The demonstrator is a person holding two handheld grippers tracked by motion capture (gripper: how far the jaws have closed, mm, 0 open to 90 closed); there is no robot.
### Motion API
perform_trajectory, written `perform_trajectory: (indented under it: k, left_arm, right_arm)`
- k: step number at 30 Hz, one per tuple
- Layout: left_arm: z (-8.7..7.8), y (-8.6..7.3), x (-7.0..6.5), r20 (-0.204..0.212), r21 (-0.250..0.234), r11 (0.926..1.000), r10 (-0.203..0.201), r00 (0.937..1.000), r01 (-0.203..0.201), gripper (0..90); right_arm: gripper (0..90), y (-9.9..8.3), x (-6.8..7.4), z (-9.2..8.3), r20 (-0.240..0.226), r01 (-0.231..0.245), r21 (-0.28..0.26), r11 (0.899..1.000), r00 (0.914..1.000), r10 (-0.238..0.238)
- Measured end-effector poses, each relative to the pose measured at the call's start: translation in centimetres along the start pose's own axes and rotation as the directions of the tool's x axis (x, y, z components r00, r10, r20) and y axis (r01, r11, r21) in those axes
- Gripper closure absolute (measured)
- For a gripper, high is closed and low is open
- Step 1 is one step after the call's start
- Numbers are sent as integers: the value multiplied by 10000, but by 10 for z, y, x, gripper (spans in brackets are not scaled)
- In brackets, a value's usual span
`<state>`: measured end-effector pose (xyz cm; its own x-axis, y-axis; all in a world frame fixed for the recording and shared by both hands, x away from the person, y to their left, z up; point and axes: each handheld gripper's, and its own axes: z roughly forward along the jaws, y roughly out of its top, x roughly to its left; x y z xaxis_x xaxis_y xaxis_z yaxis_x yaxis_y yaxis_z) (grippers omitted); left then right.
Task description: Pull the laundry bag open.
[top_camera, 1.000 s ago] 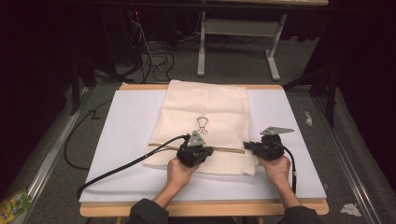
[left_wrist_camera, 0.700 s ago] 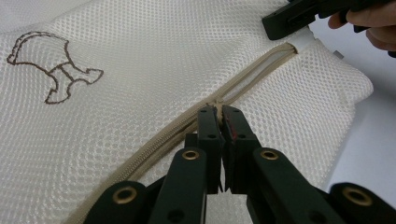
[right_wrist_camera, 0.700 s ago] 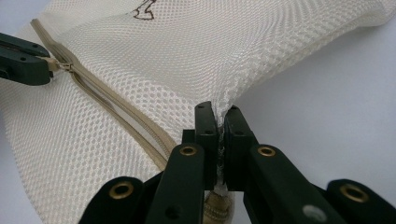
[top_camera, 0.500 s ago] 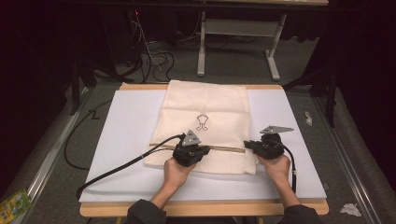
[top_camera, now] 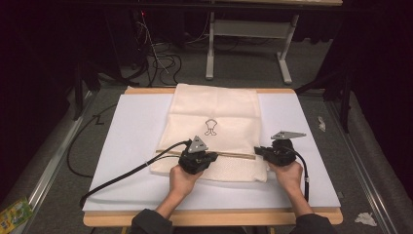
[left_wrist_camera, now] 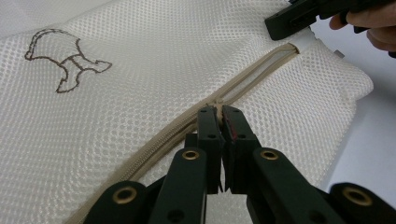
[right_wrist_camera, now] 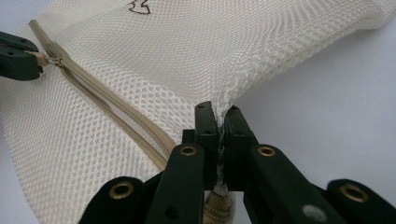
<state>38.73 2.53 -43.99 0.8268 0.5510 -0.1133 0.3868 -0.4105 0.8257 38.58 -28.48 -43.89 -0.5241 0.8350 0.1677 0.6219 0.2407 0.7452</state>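
Here a cream mesh bag point(top_camera: 214, 134) is laid flat on a white sheet point(top_camera: 126, 146) in the middle of the counter point(top_camera: 209, 217), its far end reaching the counter's far edge. A small dark outline figure point(top_camera: 211, 126) is printed near the bag's centre. A beige zipper point(left_wrist_camera: 243, 81) is run across the bag near its close end, from side to side in the high view.

The zipper pull point(left_wrist_camera: 215, 108) is pinched in the left claw point(left_wrist_camera: 219, 116), whose jaws are clenched on it, about midway along the zipper; in the left gripper view the zipper is seen parted beyond the claw and joined on the near side of it. In the high view the left claw point(top_camera: 204, 158) is seen resting on the bag, held by the left hand point(top_camera: 182, 178), with a black cable point(top_camera: 131, 170) trailed off to the left across the sheet.

The bag's right edge, at the zipper's end, is gripped by the right claw point(right_wrist_camera: 220, 122), its jaws clamped on a fold of mesh that is lifted slightly off the sheet. In the high view the right claw point(top_camera: 260, 151) is held by the right hand point(top_camera: 287, 173) just at the bag's side.

Grey floor point(top_camera: 63, 141) and table legs point(top_camera: 209, 48) are seen beyond the counter.
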Motion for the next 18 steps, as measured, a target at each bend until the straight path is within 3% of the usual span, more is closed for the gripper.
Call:
perform_trajectory:
  k: [18]
  left_arm:
    - [-6, -2, 4, -100, -90, 9999, -99, 9999, 98, 873]
  right_arm:
    - [883, 2, 0, 2, 28, 51, -21, 10000, 10000, -51]
